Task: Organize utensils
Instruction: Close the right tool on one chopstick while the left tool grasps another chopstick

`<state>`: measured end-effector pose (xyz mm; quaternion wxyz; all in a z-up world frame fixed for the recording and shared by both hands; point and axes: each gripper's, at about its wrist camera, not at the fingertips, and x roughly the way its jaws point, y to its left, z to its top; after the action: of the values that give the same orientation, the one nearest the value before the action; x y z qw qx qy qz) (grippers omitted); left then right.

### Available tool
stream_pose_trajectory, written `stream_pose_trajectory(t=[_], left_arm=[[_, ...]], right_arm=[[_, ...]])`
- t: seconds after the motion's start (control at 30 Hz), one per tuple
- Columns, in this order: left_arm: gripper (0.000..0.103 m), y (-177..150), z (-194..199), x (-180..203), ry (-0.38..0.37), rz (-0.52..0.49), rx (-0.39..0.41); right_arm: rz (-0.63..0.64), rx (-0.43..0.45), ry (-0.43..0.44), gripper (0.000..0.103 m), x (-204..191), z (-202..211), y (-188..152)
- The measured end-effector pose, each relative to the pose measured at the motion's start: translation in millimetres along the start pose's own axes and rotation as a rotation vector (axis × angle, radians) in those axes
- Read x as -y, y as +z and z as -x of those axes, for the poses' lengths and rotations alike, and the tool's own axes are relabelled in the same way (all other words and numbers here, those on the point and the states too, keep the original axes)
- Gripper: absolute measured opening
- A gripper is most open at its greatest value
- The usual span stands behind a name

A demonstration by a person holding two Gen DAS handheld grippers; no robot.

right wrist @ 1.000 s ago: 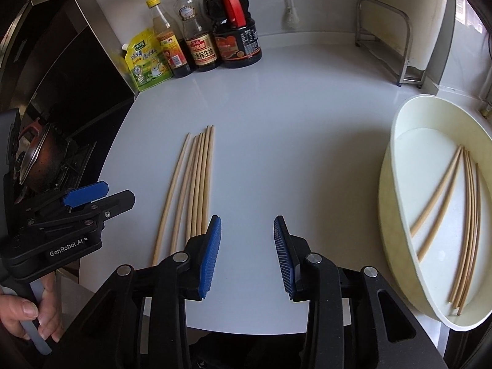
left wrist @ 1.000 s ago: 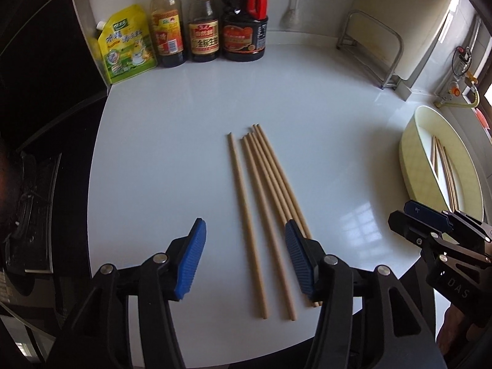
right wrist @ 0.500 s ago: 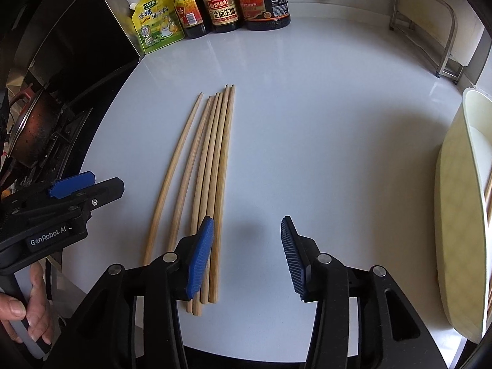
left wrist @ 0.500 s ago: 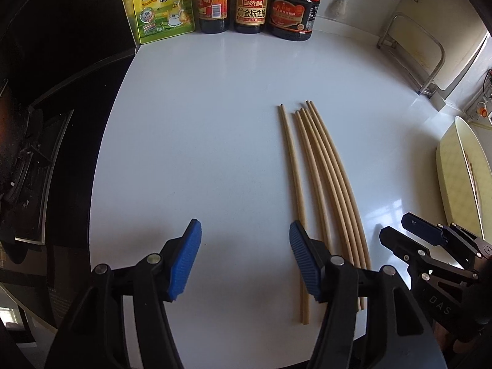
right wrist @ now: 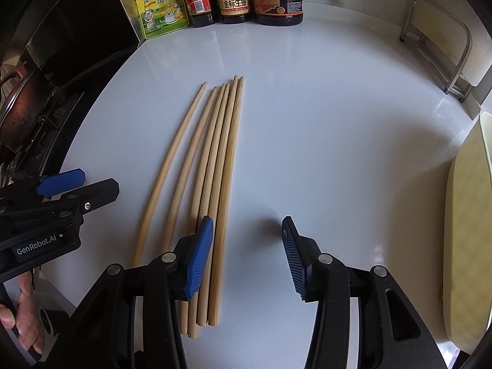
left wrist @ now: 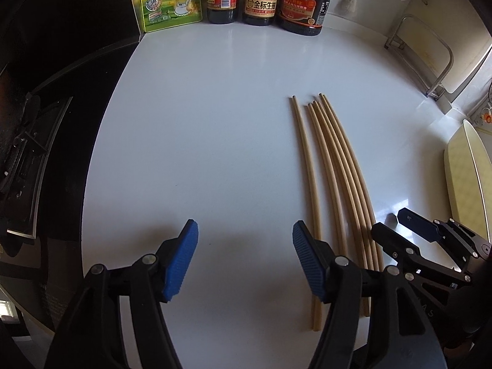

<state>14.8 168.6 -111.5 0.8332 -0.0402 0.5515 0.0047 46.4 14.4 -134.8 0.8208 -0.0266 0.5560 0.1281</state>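
Hovering both empty over the chopsticks (right wrist: 212,184), my left gripper (left wrist: 244,255) opening, right gripper (right wrist: 247,255) half open; they look light, stiff, slippery, so I'd pinch near the thick ends

Both grippers, left (left wrist: 243,261) opening (nothing between), have dropped toward the chopsticks (right wrist: 215,190)

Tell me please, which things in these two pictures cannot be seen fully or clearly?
- Chopsticks: the near ends of some are hidden behind the right claw in the right wrist view; the left wrist view hides other ends behind the left claw.
- Yellow dish: cut off by the right edge in both views, inside not visible.
- Sauce bottles: tops cut off by the upper edge.
- Pan: dark, partly cut off at left.
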Motion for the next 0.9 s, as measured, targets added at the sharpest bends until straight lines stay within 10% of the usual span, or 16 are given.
stream_pose_trajectory(t=[0.9], left_arm=[[0.065,6,-18,32,0.002,-0.066,0.002]], right_arm=[[-0.004,0.020,-0.050,0.045,19,4,8]])
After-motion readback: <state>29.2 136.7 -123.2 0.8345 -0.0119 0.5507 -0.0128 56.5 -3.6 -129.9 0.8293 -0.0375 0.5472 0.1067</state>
